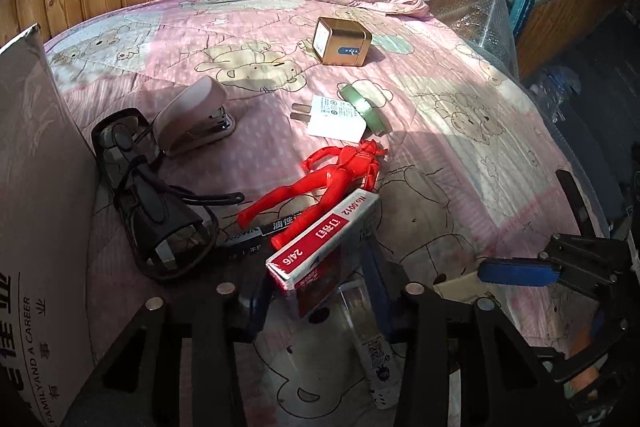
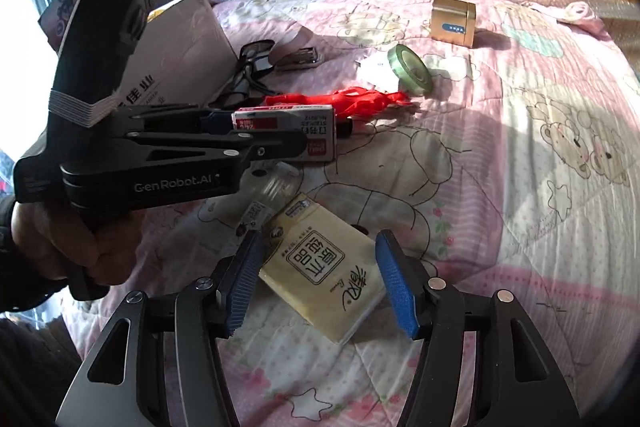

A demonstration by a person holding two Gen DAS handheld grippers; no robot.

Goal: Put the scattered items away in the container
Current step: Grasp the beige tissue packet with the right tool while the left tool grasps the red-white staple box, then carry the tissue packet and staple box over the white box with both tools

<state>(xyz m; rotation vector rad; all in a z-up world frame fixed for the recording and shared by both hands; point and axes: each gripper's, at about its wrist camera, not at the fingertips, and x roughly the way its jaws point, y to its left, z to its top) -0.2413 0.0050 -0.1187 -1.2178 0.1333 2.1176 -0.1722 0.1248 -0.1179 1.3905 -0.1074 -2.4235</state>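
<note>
Staples are packed in a red and white box (image 1: 324, 239), and this box is held between the blue pads of the left gripper (image 1: 320, 291), which is closed on it above the pink bear quilt (image 1: 460, 131). Under the box, a red toy figure (image 1: 320, 183) and a black marker (image 1: 256, 231) are seen, and a clear tube (image 1: 368, 339) lies on the quilt below the gripper. The right gripper (image 2: 320, 283) is wide open, and its fingers (image 2: 244, 283) are placed on both sides of a yellow tissue pack (image 2: 324, 271), without a grip on it. Further away, a pink stapler (image 1: 196, 115), black goggles (image 1: 148, 195), a white charger (image 1: 332, 115), a green tape roll (image 1: 362, 105) and a gold tin (image 1: 344, 41) are scattered. The cardboard container (image 1: 36, 187) stands at the left edge, beside the goggles.
</note>
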